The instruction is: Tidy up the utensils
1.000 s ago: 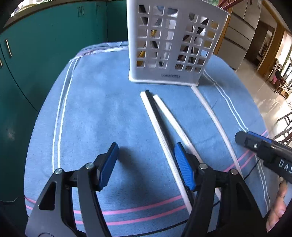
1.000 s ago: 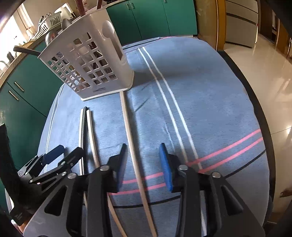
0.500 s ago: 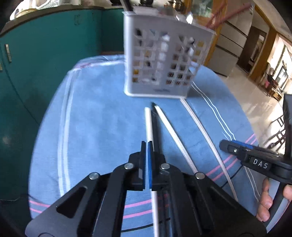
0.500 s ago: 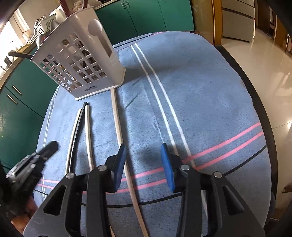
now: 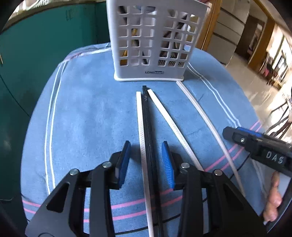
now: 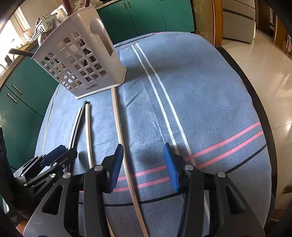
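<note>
**Chopsticks laid out before the white holder, both grippers released**

Chopsticks lie on the blue striped cloth (image 5: 87, 113) that covers the worktop, their far ends pointing toward the white slotted utensil holder (image 5: 153, 42). A white chopstick (image 5: 141, 131) and a black chopstick (image 5: 148, 127) lie side by side, touching along much of their length. A second white chopstick (image 5: 169, 124) angles away just to their right, its far tip close to the black one's tip. A longer cream chopstick (image 5: 206, 116) lies further right, its far end touching the holder's base corner.

The left gripper (image 5: 146, 162) hangs low over the cloth with its blue pads spread, the white and black pair running between them; neither pad touches a stick. The right gripper (image 6: 143, 164) is likewise spread wide and holds nothing; the cream chopstick (image 6: 120, 138) passes just inside its left pad, and whether they touch cannot be told.

The holder stands upright near the cloth's far edge, with dark and yellow utensils visible through its slots. Green cabinets (image 6: 146, 16) stand behind.
</note>
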Tool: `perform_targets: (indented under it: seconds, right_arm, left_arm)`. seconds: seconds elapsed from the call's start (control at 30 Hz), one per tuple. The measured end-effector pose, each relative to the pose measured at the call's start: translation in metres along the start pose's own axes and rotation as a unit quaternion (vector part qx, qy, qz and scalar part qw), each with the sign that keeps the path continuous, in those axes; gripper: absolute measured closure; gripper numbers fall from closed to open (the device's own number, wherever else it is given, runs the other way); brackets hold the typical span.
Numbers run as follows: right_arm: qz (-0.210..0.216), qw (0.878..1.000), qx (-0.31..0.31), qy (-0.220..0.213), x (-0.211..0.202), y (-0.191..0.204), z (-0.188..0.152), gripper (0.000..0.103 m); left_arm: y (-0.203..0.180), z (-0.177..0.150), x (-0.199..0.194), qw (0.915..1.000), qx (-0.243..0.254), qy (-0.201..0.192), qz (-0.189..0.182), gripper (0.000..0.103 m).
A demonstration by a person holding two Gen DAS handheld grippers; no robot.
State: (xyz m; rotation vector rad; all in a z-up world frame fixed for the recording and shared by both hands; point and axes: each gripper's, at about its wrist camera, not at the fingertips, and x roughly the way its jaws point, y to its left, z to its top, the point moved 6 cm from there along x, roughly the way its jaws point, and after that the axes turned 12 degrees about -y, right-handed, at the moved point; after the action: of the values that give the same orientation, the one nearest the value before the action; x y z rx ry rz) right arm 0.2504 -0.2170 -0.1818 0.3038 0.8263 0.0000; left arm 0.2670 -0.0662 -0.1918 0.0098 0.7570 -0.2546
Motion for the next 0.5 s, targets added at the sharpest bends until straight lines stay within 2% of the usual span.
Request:
perform_targets:
  seconds: [0.1,0.27,0.4,0.5]
  right_arm:
    - [0.000,1.000,-0.003,-0.001,0.000,0.001,-0.001,0.057]
    - [0.001,1.000,-0.003,-0.001,0.001,0.000,-0.001,0.057]
    - [0.002,1.000,-0.002,-0.001,0.001,0.001,-0.001,0.055]
    - [0.003,1.000,-0.001,0.000,0.001,0.001,-0.001,0.054]
  left_arm:
    - [0.007,0.001,-0.002,0.9997,-0.024,-0.001,-0.003,0.092]
    - [0.020,0.008,-0.025,0.9984,-0.047,-0.031,0.003,0.092]
    - [0.028,0.017,-0.042,0.9977,-0.050,-0.045,0.006,0.091]
    - [0.031,0.019,-0.047,0.9973,-0.050,-0.052,0.012,0.080]
